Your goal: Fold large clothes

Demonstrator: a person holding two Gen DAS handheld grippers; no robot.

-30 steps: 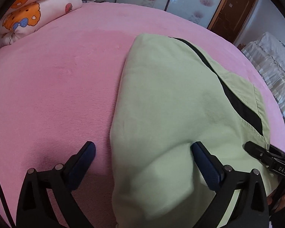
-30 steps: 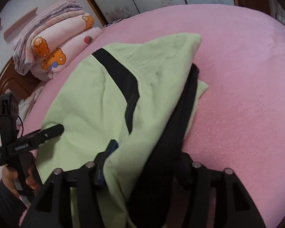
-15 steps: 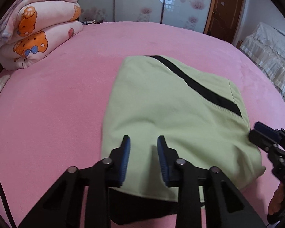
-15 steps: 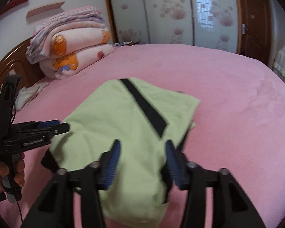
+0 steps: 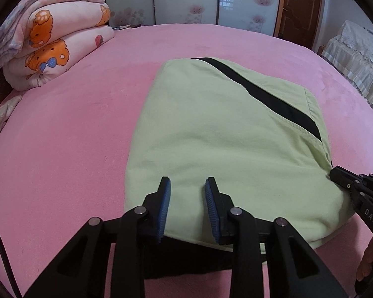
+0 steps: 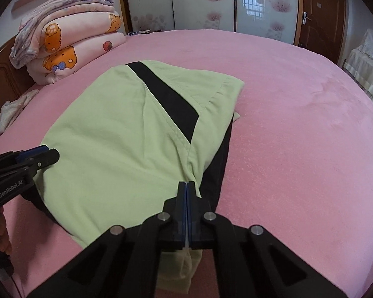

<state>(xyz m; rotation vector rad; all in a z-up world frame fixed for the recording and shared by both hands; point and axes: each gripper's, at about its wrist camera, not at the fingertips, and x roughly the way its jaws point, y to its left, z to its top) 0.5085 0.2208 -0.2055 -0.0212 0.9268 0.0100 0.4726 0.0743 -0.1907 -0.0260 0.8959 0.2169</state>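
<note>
A light green garment with a black stripe lies folded on the pink bed. My left gripper hovers over the garment's near edge. Its jaws are opening, with cloth lying flat under the gap and neither pad pressing on it. In the right wrist view the same garment shows creases that run into my right gripper, which is shut on the garment's near right edge. The left gripper shows at that view's left edge, and the right gripper at the garment's right corner in the left wrist view.
Folded cartoon-print blankets are stacked at the bed's far left by a wooden headboard. Flowered wardrobe doors and a brown door stand behind. A lace-covered bed is at the right. Pink bedding spreads right of the garment.
Both grippers have drawn back and risen from the garment. The left jaws went from wide to narrow. The right jaws closed fully on the cloth's edge.
</note>
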